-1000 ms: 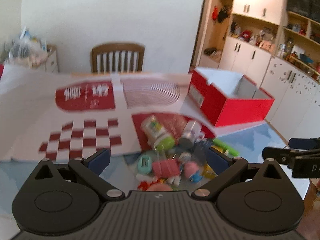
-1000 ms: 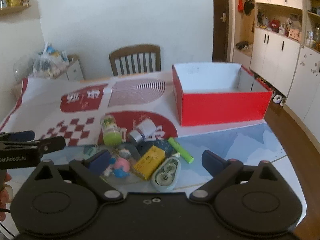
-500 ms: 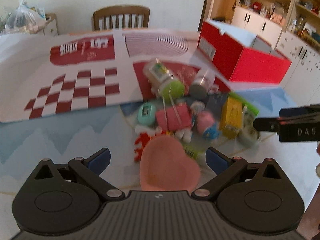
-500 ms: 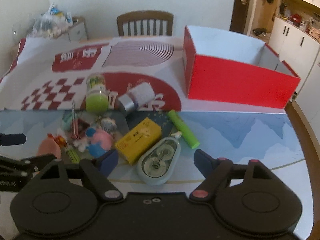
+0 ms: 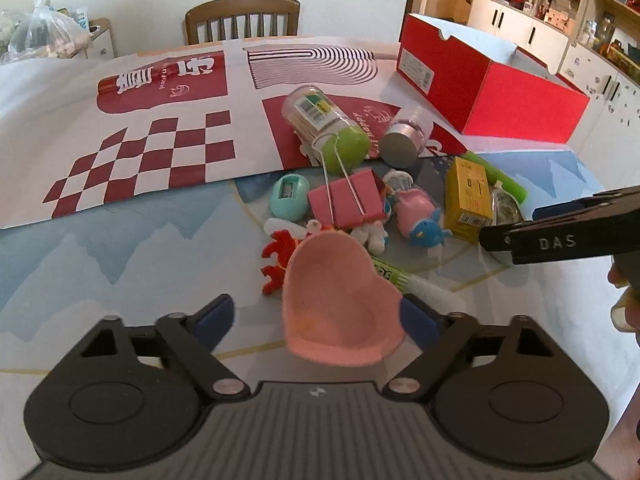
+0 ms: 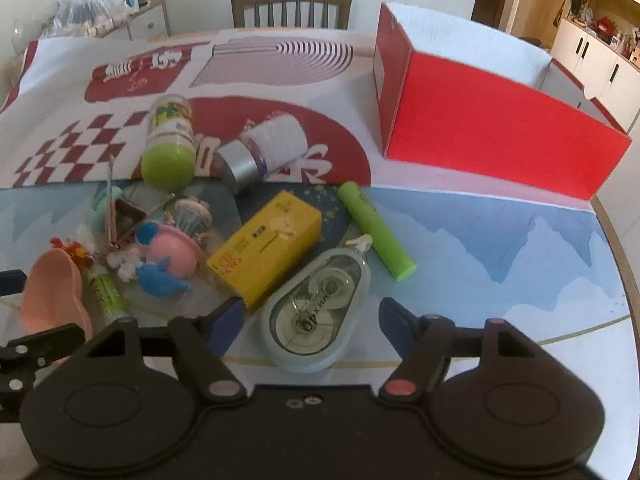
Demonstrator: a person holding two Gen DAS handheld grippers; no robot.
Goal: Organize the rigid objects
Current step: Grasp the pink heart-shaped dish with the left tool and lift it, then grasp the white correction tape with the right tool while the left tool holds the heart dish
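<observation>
A pile of small objects lies on the table. In the left wrist view my open left gripper [image 5: 316,314] straddles a pink heart-shaped dish [image 5: 340,300]; its jaws stand wide and are not closed on it. Behind it lie a pink binder clip [image 5: 346,200], a teal egg-shaped sharpener [image 5: 288,196], a green-capped jar [image 5: 324,124] and a yellow box [image 5: 468,196]. In the right wrist view my open right gripper [image 6: 310,316] straddles a clear correction-tape dispenser [image 6: 316,312], next to the yellow box [image 6: 266,248] and a green marker [image 6: 376,230].
An open red box [image 6: 480,132] stands at the back right, also in the left wrist view [image 5: 500,92]. A red-and-white printed sheet [image 5: 160,120] covers the far table. A wooden chair [image 5: 242,20] stands behind. The table edge [image 6: 616,248] curves at right.
Both grippers have come down and forward toward the pile. The heart dish now sits between my left fingers and the tape dispenser between my right fingers. Both stay open.
</observation>
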